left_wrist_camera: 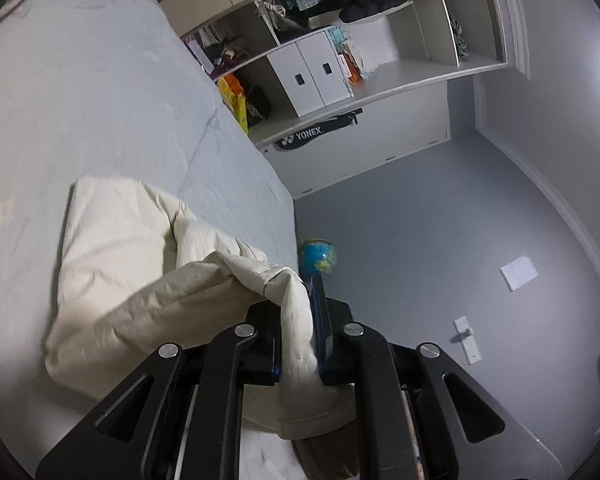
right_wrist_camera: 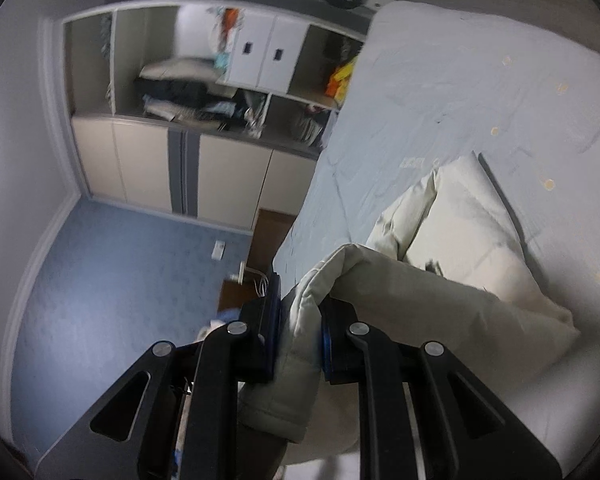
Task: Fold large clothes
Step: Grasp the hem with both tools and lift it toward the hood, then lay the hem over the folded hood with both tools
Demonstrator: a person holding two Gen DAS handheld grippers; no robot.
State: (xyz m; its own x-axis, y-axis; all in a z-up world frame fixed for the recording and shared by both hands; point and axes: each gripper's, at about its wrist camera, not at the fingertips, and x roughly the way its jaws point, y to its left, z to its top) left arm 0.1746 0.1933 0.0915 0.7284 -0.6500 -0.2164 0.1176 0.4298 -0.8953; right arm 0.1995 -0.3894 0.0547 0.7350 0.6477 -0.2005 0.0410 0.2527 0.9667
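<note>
A cream garment (left_wrist_camera: 120,264) lies bunched on a bed with a pale grey sheet (left_wrist_camera: 80,100). My left gripper (left_wrist_camera: 298,304) is shut on one stitched edge of the cloth, which hangs down between the black fingers (left_wrist_camera: 322,320). In the right wrist view the same cream garment (right_wrist_camera: 472,240) is folded over on the grey sheet (right_wrist_camera: 440,80), and my right gripper (right_wrist_camera: 300,304) is shut on another thick edge of it. Both held edges are lifted off the bed near its side.
An open wardrobe (left_wrist_camera: 340,52) with clothes and white drawers stands past the bed's far end, a racket bag (left_wrist_camera: 312,132) on it. A small globe (left_wrist_camera: 318,256) shows just past the left gripper. A grey wall with a door handle (left_wrist_camera: 466,338) is beside it. A wooden bedside unit (right_wrist_camera: 268,236) stands by the bed.
</note>
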